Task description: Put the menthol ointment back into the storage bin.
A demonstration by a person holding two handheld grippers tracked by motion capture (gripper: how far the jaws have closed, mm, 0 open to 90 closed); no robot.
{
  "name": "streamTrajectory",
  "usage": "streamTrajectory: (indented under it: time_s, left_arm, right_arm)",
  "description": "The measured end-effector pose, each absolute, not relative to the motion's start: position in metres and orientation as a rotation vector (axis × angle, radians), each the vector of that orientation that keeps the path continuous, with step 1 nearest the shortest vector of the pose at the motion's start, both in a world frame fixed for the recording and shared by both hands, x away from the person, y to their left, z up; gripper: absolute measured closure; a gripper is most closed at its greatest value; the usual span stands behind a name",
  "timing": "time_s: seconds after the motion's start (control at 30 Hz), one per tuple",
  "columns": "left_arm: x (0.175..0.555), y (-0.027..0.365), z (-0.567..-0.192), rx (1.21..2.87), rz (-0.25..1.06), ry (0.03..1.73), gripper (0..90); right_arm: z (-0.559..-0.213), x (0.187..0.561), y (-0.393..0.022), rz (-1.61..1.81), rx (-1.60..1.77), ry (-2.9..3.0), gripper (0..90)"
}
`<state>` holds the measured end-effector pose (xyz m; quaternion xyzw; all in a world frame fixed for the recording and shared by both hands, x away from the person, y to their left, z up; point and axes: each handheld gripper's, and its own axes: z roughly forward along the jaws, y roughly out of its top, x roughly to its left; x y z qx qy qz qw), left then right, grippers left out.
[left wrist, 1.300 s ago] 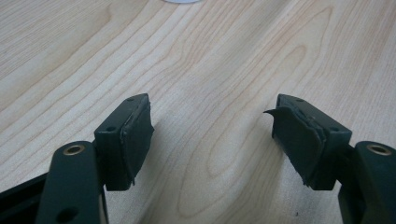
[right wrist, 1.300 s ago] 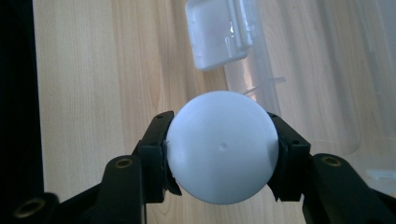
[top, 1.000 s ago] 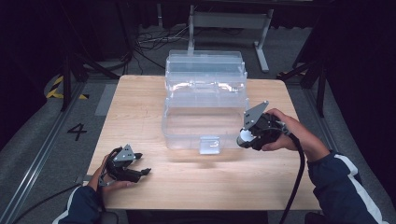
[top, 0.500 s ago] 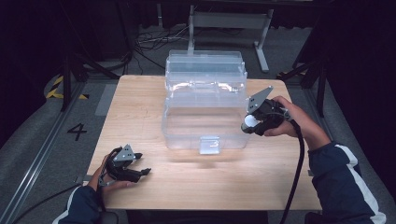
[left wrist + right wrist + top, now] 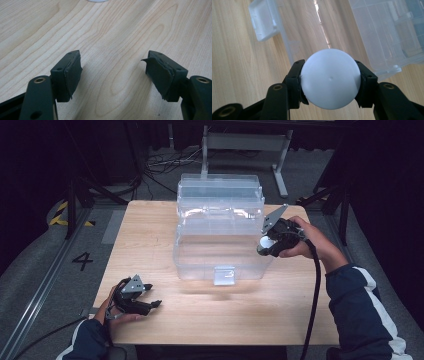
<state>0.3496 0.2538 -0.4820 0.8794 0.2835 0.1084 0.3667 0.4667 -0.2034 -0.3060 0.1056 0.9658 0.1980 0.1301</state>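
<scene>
One white ball (image 5: pixel 329 78) sits clamped between the jaws of the right gripper (image 5: pixel 272 241), held at the right edge of the single clear plastic box (image 5: pixel 220 232) on the wooden tabletop (image 5: pixel 150 235), while the left gripper (image 5: pixel 134 296) rests near the front left corner, jaws apart and empty.

Left gripper (image 5: pixel 150 301) low and level, jaws parted and empty, right gripper (image 5: pixel 266 243) raised, jaws clamped, forearm outstretched

Black numeral "4" on grey floor (image 5: pixel 82 261), left of table (image 5: pixel 150 235)
</scene>
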Motion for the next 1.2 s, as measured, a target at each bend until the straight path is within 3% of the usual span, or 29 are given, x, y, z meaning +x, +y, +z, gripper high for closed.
streamTrajectory:
  time_s: [1.2]
  left_arm:
    - [0.35,0.254,-0.482,2.261,0.279,0.725,29.1]
  right_arm:
    - [-0.371,0.515,-0.185,0.432,0.334,2.952,50.4]
